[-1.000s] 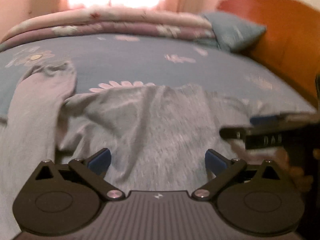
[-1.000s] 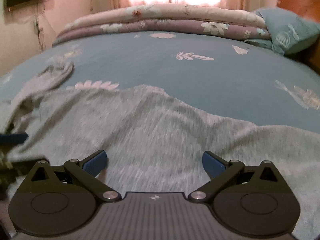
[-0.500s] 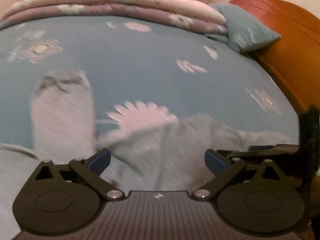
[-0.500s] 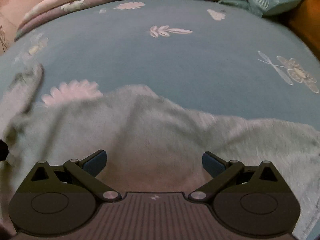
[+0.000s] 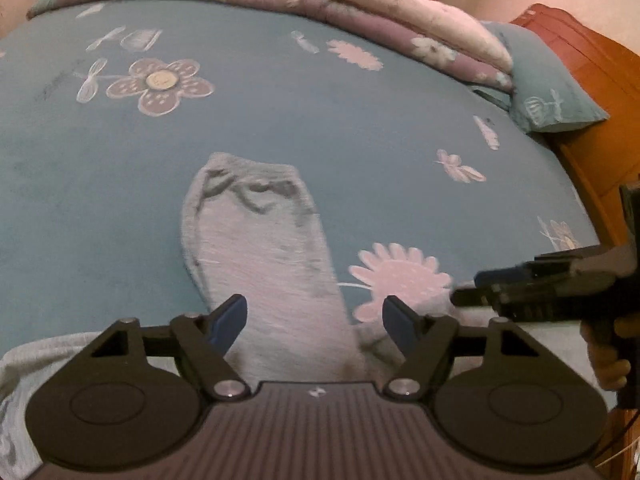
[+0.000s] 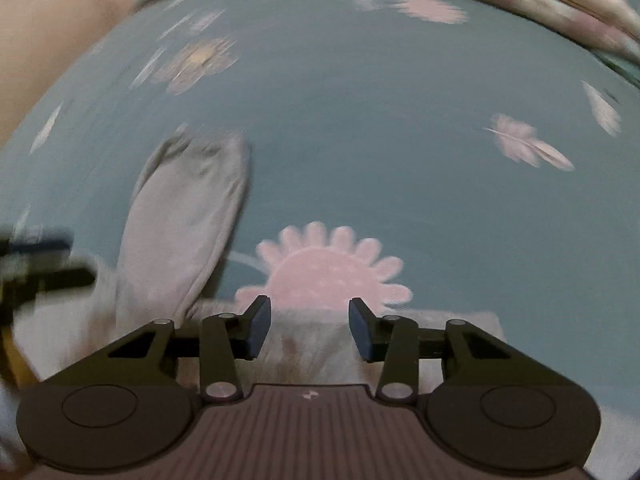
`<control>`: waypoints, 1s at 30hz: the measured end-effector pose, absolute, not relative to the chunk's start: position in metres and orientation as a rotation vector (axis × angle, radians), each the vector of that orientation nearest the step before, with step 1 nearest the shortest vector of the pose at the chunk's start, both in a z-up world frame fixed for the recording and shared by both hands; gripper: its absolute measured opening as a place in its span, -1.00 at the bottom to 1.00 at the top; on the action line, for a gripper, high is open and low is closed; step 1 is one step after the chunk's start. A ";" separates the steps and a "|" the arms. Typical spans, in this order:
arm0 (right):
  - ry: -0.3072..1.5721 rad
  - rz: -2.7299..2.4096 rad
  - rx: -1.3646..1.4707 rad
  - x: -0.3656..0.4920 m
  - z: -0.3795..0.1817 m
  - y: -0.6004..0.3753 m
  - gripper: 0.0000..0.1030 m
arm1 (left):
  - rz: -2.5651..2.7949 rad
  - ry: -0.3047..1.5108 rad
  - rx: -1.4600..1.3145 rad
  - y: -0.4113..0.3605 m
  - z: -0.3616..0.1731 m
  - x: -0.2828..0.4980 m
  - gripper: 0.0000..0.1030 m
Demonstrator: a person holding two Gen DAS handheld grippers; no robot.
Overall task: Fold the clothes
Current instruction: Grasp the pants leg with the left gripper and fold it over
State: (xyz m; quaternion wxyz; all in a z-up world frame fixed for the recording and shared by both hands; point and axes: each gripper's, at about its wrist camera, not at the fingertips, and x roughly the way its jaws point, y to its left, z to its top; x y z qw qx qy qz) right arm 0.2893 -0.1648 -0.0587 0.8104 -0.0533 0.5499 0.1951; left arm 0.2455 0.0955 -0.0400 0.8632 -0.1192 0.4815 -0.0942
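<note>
Where grey garment (image 5: 260, 248) lies — blue floral bedsheet (image 5: 280, 120), wooden headboard (image 5: 592, 92).

black tongs (image 5: 314, 320), blue pads (image 5: 230, 320), ribbed housing

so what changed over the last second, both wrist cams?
Both tools moved forward over the grey garment toward its far edge; more blue floral bedsheet now fills each view. The left tool and right tool, wide open before, are closing, with grey fabric between the jaws and no clamp visible yet. The garment's sleeve, folded quilt and pillow lie as before.
</note>
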 end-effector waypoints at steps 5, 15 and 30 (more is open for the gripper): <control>1.185 0.691 -0.317 0.311 -0.084 -0.149 -0.03 | -0.161 1.021 -0.335 0.092 -0.053 0.262 0.42; 1.205 1.040 -0.395 0.328 -0.106 -0.131 0.09 | -0.131 1.025 -0.558 0.073 -0.075 0.298 0.46; 1.263 0.831 -0.068 0.310 -0.108 -0.165 0.12 | 0.041 1.127 0.307 -0.041 -0.125 0.325 -0.22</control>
